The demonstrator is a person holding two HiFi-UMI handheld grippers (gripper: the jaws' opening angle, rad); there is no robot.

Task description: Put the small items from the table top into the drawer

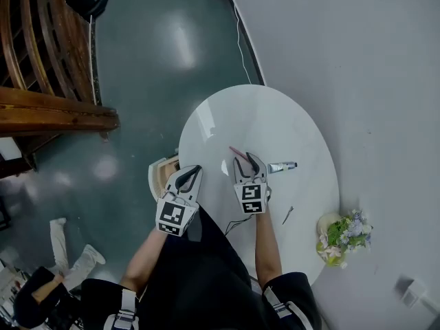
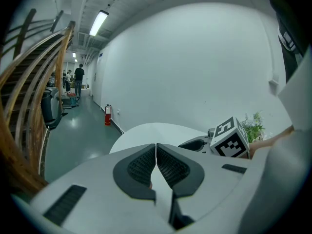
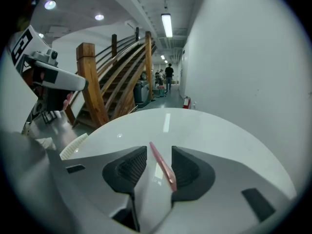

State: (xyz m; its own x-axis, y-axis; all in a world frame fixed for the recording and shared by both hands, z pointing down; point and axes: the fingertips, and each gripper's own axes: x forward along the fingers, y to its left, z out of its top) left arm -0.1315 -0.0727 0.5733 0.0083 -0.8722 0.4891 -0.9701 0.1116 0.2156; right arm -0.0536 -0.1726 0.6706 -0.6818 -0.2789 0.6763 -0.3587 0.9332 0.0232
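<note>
In the right gripper view, the fingers of the right gripper [image 3: 159, 150] are seen held apart, with a clear gap between the pads. A thin pink pen [image 3: 163, 167] is framed in that gap at the lower centre of the frame. It runs slantwise and lies nearer the pad on the right of the frame. Whether that pad is touched by it cannot be told.

In the head view the same pen [image 1: 237, 151] is seen on the white oval table [image 1: 275, 122], at the tips of the right gripper [image 1: 245, 158] in the middle of the frame. A small tube [image 1: 282, 166] is seen just to the right, and a small dark item [image 1: 287, 215] lower right.

In the left gripper view, the fingers of the left gripper [image 2: 156, 147] are pressed together with nothing between them. In the head view this gripper [image 1: 197, 168] is held by the drawer [image 1: 159, 177] at the table's left edge.
</note>
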